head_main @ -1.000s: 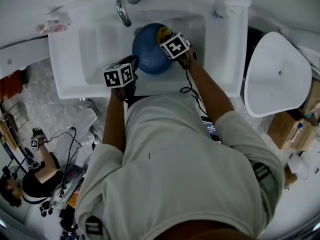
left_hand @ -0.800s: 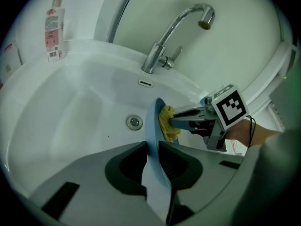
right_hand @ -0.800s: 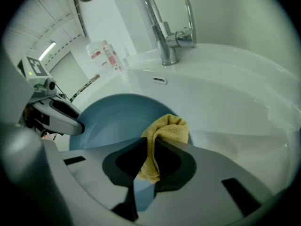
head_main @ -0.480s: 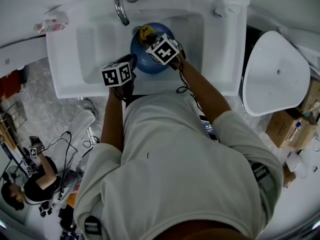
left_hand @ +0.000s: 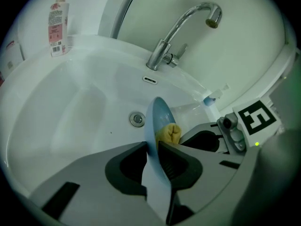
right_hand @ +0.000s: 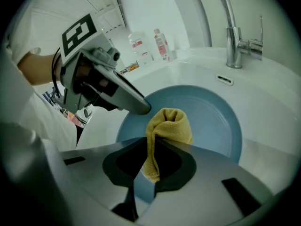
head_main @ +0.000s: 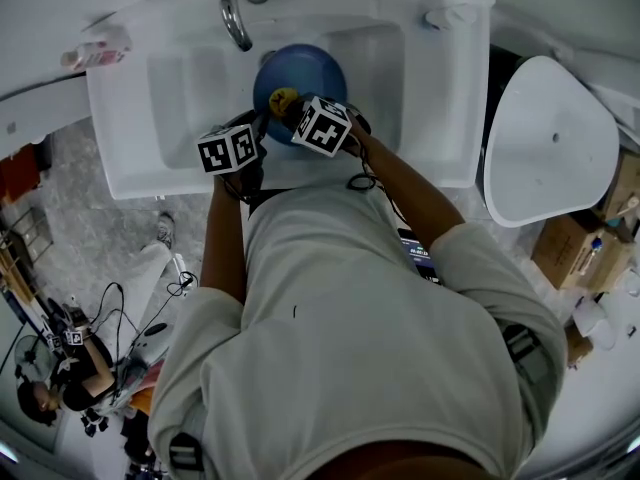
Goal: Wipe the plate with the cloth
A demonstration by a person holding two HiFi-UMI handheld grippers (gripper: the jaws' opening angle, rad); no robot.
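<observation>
A blue plate point(head_main: 305, 78) point(right_hand: 207, 121) is held on edge over the white sink basin point(head_main: 180, 88). My left gripper point(head_main: 255, 133) point(left_hand: 151, 149) is shut on the plate's point(left_hand: 157, 126) near rim, which shows edge-on between its jaws. My right gripper point(head_main: 295, 108) point(right_hand: 151, 149) is shut on a folded yellow cloth point(right_hand: 167, 126) point(head_main: 283, 99), and the fold rests against the plate's inner face near the left gripper. From the left gripper view the cloth point(left_hand: 168, 133) peeks out behind the plate.
A chrome tap point(head_main: 235, 13) point(left_hand: 181, 32) stands at the back of the sink, with a drain point(left_hand: 137, 119) below it. Bottles point(right_hand: 146, 46) point(left_hand: 58, 25) stand on the sink's ledge. A white chair point(head_main: 550, 148) is to the right.
The right gripper has carried the yellow cloth across the plate's face, from the far right rim leftward and then nearer to the left gripper. The left gripper has kept its hold.
</observation>
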